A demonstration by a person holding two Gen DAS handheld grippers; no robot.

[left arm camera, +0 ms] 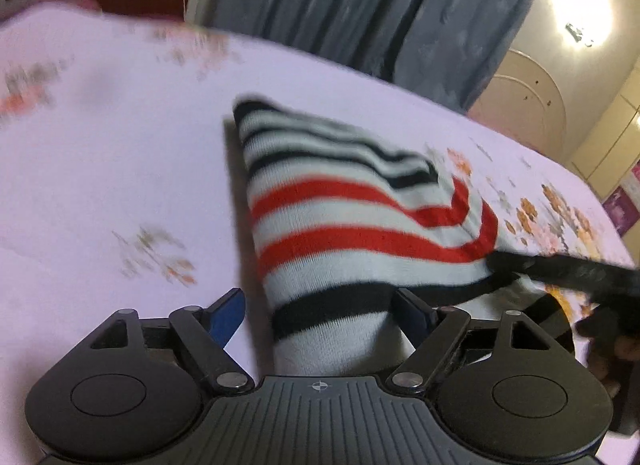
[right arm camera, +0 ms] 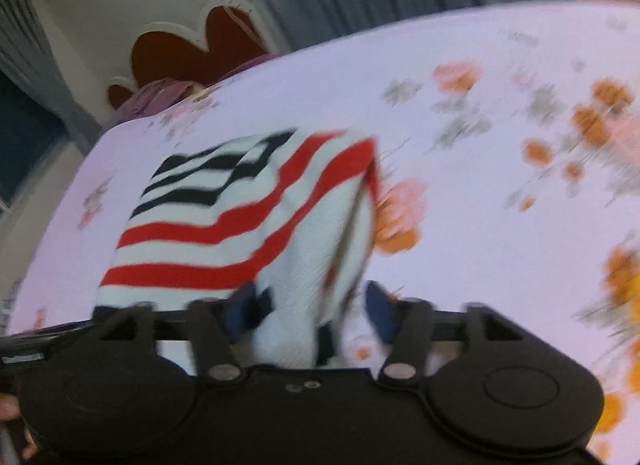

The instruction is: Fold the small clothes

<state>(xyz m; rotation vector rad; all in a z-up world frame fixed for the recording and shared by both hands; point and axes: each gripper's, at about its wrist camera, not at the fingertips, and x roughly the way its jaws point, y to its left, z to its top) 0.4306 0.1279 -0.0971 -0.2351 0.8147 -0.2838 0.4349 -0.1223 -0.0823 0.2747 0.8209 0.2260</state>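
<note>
A small knit garment [left arm camera: 340, 221] with white, red and black stripes lies partly folded on the pale floral bed sheet [left arm camera: 100, 169]. My left gripper [left arm camera: 320, 315] is open, its blue-padded fingers [left arm camera: 228, 315] spread wide, with the garment's near edge between them. In the right wrist view the same garment [right arm camera: 224, 217] runs from the sheet into my right gripper [right arm camera: 312, 309], whose jaws stand apart with a white fold between them. The right gripper's black finger [left arm camera: 560, 269] shows in the left wrist view, touching the garment's right corner.
The bed sheet [right arm camera: 500, 225] with orange and pink flowers spreads to all sides. Grey curtains [left arm camera: 360, 5] hang beyond the far edge. A red and white headboard [right arm camera: 192, 49] and a purple cloth [right arm camera: 160, 95] sit at the bed's far end.
</note>
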